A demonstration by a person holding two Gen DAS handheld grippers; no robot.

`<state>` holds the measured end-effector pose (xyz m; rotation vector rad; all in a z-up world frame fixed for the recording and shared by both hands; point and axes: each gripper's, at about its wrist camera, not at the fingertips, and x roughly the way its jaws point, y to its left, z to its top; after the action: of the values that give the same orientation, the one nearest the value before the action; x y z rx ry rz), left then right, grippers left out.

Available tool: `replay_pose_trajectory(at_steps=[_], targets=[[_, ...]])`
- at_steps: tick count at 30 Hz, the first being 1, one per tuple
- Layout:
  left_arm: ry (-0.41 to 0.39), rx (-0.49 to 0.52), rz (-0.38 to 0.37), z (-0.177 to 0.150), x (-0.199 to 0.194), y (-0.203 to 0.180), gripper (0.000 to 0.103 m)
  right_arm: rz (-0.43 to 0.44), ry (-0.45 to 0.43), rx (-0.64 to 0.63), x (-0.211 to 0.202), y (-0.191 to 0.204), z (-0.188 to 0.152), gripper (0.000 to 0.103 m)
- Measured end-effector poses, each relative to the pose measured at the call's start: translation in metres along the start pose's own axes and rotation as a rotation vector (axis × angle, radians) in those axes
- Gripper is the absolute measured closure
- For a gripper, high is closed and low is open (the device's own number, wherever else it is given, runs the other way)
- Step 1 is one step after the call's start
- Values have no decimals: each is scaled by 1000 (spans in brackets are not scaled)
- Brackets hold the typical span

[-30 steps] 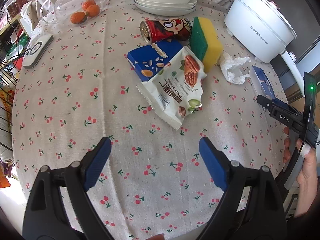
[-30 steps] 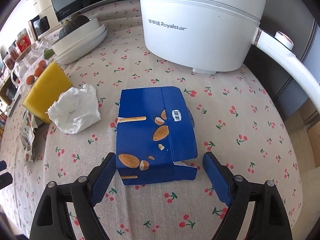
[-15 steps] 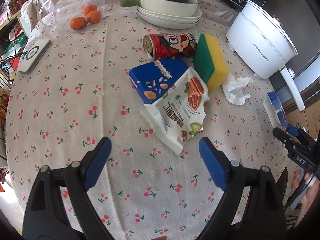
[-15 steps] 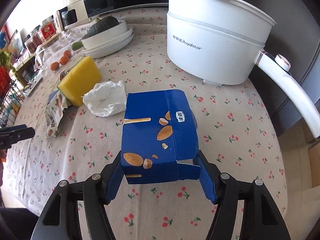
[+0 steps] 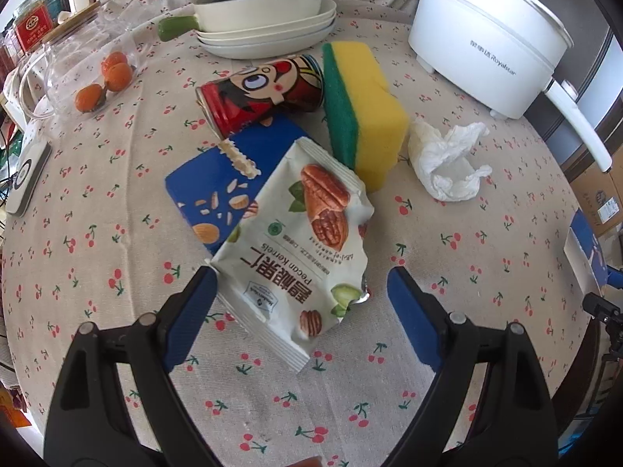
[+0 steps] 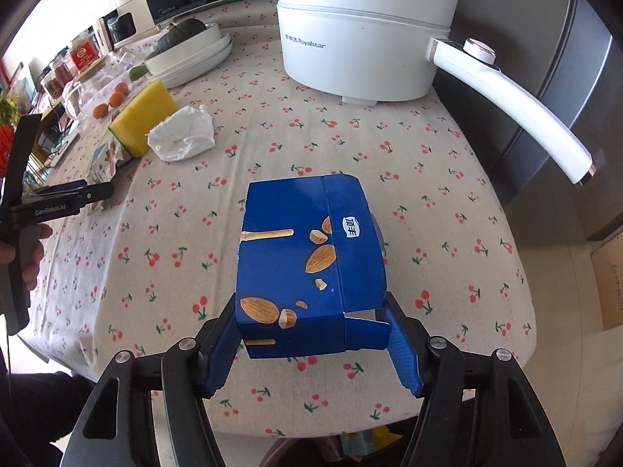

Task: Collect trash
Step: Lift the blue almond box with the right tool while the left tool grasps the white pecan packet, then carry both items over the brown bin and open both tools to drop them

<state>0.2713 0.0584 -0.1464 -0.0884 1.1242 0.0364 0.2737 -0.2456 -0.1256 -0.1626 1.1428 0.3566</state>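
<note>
left gripper [image 5: 301,303], seen from its own wrist camera, hangs wide open over a table with a cherry-print cloth [image 5: 97,233]; nothing is pinched. between its blue pads lies the lower end of a white pecan snack bag [image 5: 300,257], which overlaps a flat blue almond-print box [image 5: 218,186]. beyond them lie a red cartoon drink can [image 5: 264,93] on its side, a yellow and green sponge [image 5: 366,109] and a crumpled white tissue [image 5: 447,159]

from the right wrist camera, the right gripper [image 6: 311,344] has its blue pads pressed on both sides of a second blue almond-print carton [image 6: 307,260], held near the table's edge. a white electric pot with a long handle [image 6: 362,35] stands behind it
</note>
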Motion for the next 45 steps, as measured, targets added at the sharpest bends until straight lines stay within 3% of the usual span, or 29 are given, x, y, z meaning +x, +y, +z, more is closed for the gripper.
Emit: replay_pose_trajectory(at_steps=[4, 6, 8, 16, 22, 30, 45], targets=[[15, -15, 55, 0, 10, -5, 15, -14, 9, 0, -1, -5, -7, 34], [15, -20, 86, 1, 9, -7, 21, -21, 11, 0, -2, -5, -9, 34], [12, -28, 86, 1, 6, -8, 36, -25, 9, 0, -5, -4, -10, 34], [38, -1, 83, -15, -10, -12, 78, -36, -12, 9, -36, 11, -23, 34], [72, -27, -1, -36, -30, -10, 82, -53, -40, 33, -69, 23, -36, 34], [56, -18, -53, -69, -66, -23, 82, -62, -48, 116, -104, 24, -76, 35], [57, 122, -166, -131, -107, -72, 83, -82, -41, 251, -128, -10, -177, 34]])
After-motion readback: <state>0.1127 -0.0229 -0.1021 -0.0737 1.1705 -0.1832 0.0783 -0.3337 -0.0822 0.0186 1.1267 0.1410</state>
